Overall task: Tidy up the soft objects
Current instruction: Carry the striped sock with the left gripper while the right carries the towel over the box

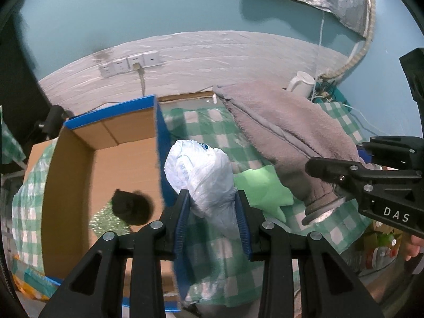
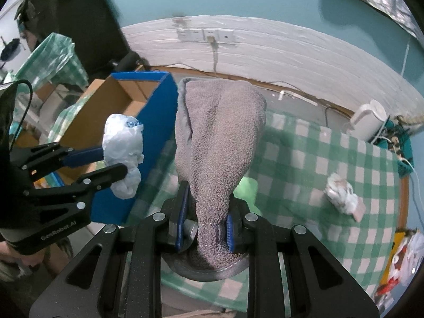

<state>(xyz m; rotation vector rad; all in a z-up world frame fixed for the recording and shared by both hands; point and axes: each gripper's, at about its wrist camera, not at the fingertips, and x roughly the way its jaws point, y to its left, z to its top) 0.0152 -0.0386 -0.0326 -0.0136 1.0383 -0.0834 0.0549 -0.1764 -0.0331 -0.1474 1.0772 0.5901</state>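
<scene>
Blue-padded fingers of my left gripper [image 1: 212, 212] pinch a crumpled white plastic bag [image 1: 201, 175], lifted clear of the green-and-white checked tablecloth [image 1: 217, 259] just beside the blue outer wall of the cardboard box [image 1: 161, 143]. My right gripper [image 2: 205, 222] is clamped on the hemmed end of a grey fleece towel [image 2: 220, 132], which rises from the pads and hangs off the table as a bunched fold; from the left wrist camera it drapes across the middle of the table. Just beyond my left fingers, a pale green soft piece [image 1: 262, 185] lies on the cloth, partly under the towel. Inside the open box, a dark, blurred object [image 1: 132, 206] rests on a green patterned sheet [image 1: 108, 220] near the bottom. Farther right on the cloth, well apart from both tools, sits a crumpled white wad [image 2: 341, 196]. At the table's far right corner stands a white kettle [image 2: 368, 119], and behind it all the white-covered lower wall carries a row of sockets [image 2: 206, 35] under teal paint.
</scene>
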